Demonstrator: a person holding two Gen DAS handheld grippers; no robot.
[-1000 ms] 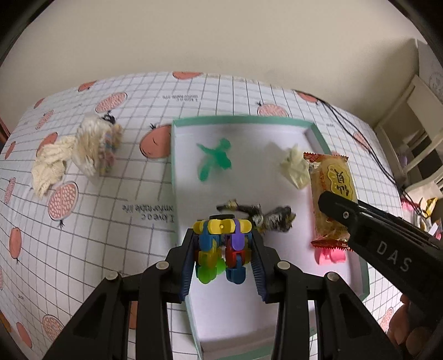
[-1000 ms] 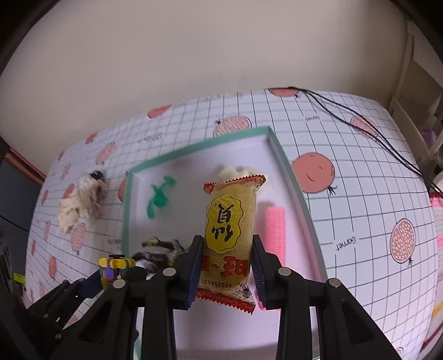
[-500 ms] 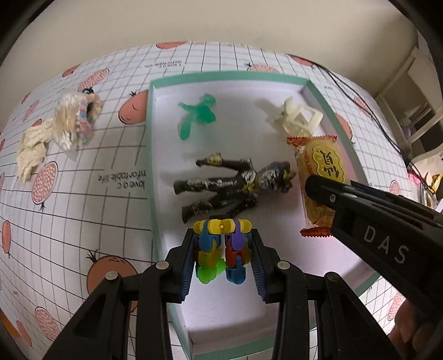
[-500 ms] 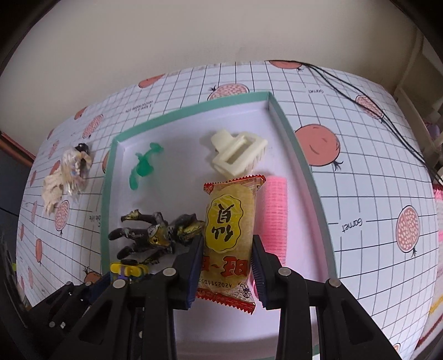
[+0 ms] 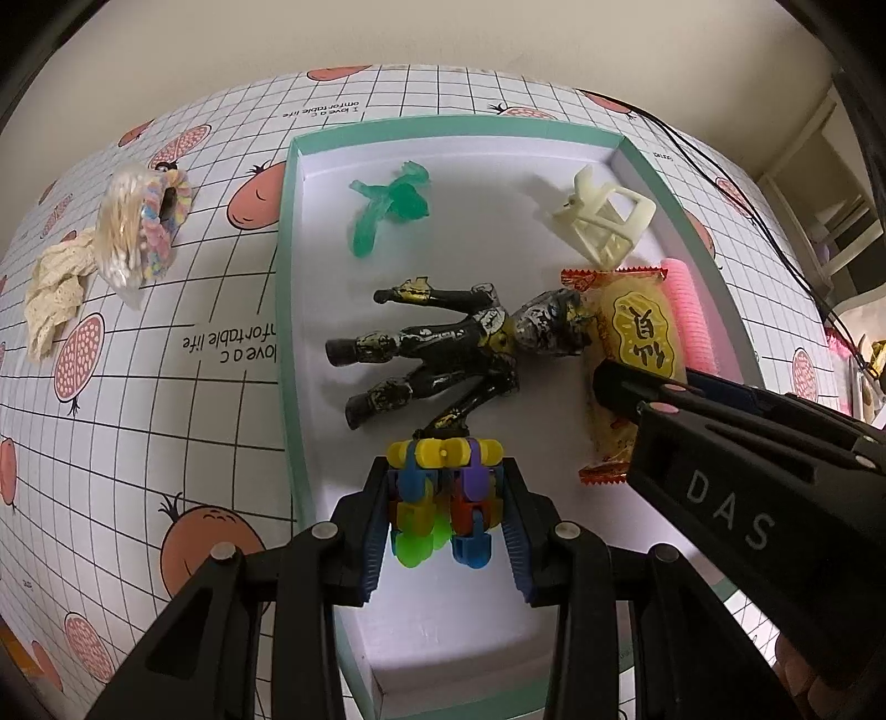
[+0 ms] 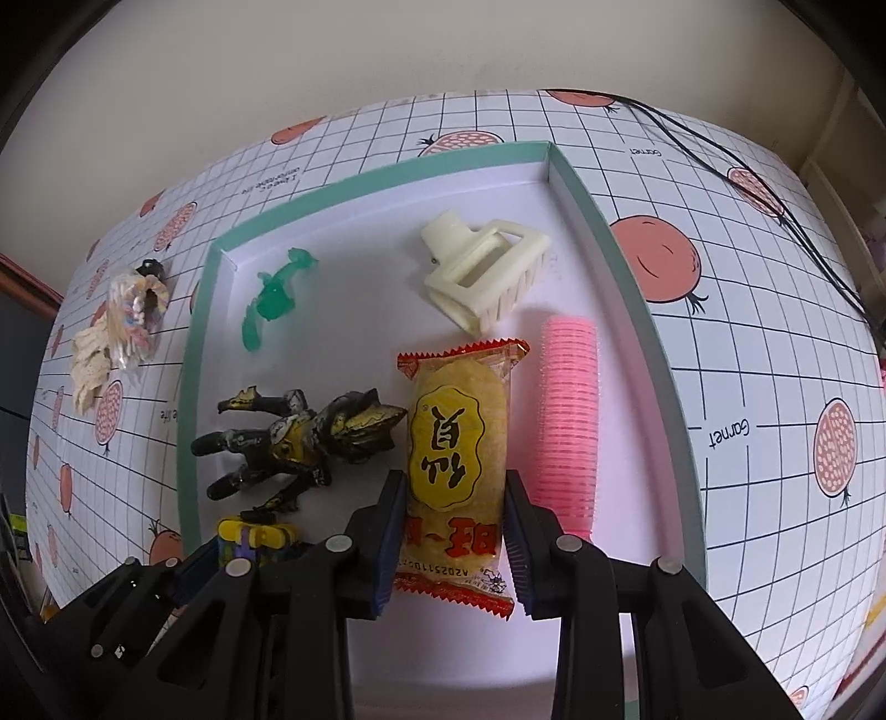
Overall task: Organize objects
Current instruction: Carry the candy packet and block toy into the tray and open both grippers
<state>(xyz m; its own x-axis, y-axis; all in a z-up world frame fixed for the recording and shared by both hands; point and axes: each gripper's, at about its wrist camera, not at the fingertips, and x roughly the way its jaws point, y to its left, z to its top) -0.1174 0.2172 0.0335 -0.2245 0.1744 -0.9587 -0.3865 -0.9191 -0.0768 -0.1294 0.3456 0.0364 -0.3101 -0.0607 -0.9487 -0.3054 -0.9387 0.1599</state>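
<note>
both hand-held grippers hang above a fruit-print grid tablecloth (image 6: pixel 747 343) by a cream wall (image 6: pixel 387 50).

Right gripper (image 5: pixel 637 387) arm covering lower part of snack packet (image 5: pixel 637 354) and near end of pink roller (image 5: pixel 686 315) in left wrist view. Left gripper (image 6: pixel 249 548) hiding most of colourful block toy (image 6: pixel 257 536) in right wrist view, only yellow top showing. Tray (image 5: pixel 288 310) near corner being cut by gripper arms, print on tablecloth (image 5: pixel 166 387) partly being cut by tray wall, small date code on packet too tiny to read fully.
</note>
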